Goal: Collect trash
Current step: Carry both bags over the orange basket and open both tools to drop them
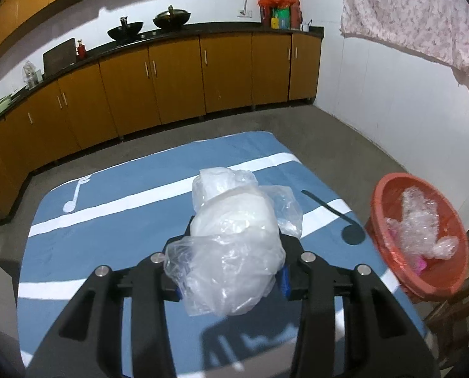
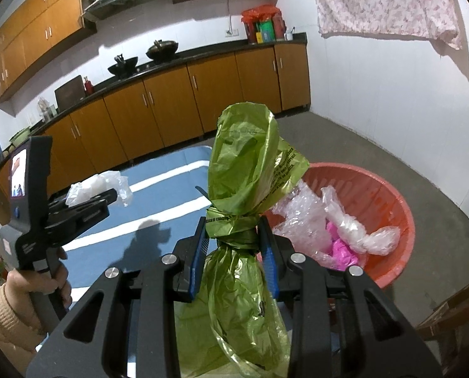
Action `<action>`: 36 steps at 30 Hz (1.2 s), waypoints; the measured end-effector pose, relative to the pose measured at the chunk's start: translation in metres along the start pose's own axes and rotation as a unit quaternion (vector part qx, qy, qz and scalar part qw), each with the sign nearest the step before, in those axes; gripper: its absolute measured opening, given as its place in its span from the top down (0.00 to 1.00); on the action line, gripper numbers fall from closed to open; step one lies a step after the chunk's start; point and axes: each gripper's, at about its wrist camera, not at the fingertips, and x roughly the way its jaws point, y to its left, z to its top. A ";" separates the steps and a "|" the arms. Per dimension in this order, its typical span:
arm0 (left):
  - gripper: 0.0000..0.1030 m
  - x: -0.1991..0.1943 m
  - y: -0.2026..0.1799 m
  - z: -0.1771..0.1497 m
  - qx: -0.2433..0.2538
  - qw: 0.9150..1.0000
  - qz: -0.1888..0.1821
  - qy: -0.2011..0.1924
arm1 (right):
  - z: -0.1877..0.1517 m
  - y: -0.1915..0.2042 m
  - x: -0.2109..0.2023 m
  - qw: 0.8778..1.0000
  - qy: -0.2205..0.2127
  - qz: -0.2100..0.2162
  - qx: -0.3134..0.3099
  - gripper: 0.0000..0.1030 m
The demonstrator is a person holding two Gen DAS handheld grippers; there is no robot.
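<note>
My left gripper point(image 1: 234, 236) is shut on a crumpled clear plastic bag point(image 1: 234, 239) and holds it above the blue table point(image 1: 108, 195). It also shows in the right wrist view point(image 2: 108, 193) with the clear bag point(image 2: 96, 186). My right gripper point(image 2: 234, 233) is shut on a knotted green plastic bag point(image 2: 244, 170), just left of the red basin point(image 2: 388, 195). The basin holds clear and pink plastic trash point(image 2: 332, 230). In the left wrist view the basin point(image 1: 388, 195) stands right of the table.
The blue table cloth has white stripes and music notes. Wooden kitchen cabinets point(image 1: 177, 78) with woks on the counter run along the back. A floral cloth point(image 1: 417, 15) hangs at the right wall. A wooden stool point(image 2: 448, 321) stands at the right.
</note>
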 end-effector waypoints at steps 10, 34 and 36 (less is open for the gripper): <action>0.59 -0.051 -0.008 -0.003 -0.005 1.000 -0.003 -0.016 | 0.002 -0.005 -0.027 1.000 -0.017 -0.011 0.000 0.68; 0.59 -0.093 -0.084 -0.020 0.031 0.995 -0.087 -0.023 | 0.010 -0.052 -0.028 0.996 -0.011 -0.091 0.021 0.68; 0.59 -0.093 -0.094 -0.021 0.033 0.995 -0.096 -0.022 | 0.011 -0.057 -0.027 0.995 -0.010 -0.097 0.023 0.68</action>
